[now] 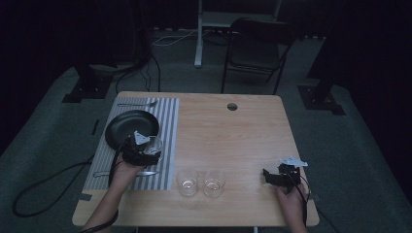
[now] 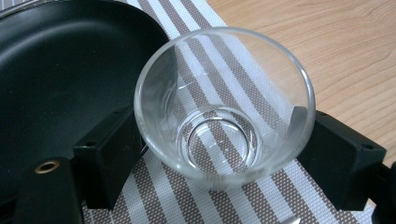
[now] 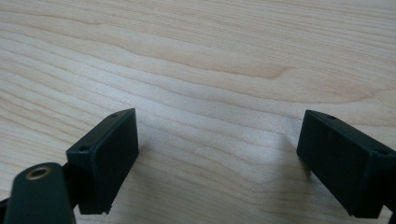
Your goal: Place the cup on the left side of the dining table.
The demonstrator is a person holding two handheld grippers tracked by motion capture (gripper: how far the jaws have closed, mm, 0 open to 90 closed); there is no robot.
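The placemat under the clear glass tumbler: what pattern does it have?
Grey and white stripes on the placemat, clearest in the left gripper view.

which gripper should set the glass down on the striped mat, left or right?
Left. The left gripper already has the glass between its jaws, over the striped mat beside the black plate. The right gripper sits open and empty over bare wood at the table's far side.

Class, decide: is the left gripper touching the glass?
Touching. The left gripper view shows the left gripper with both jaws pressed against the glass walls.
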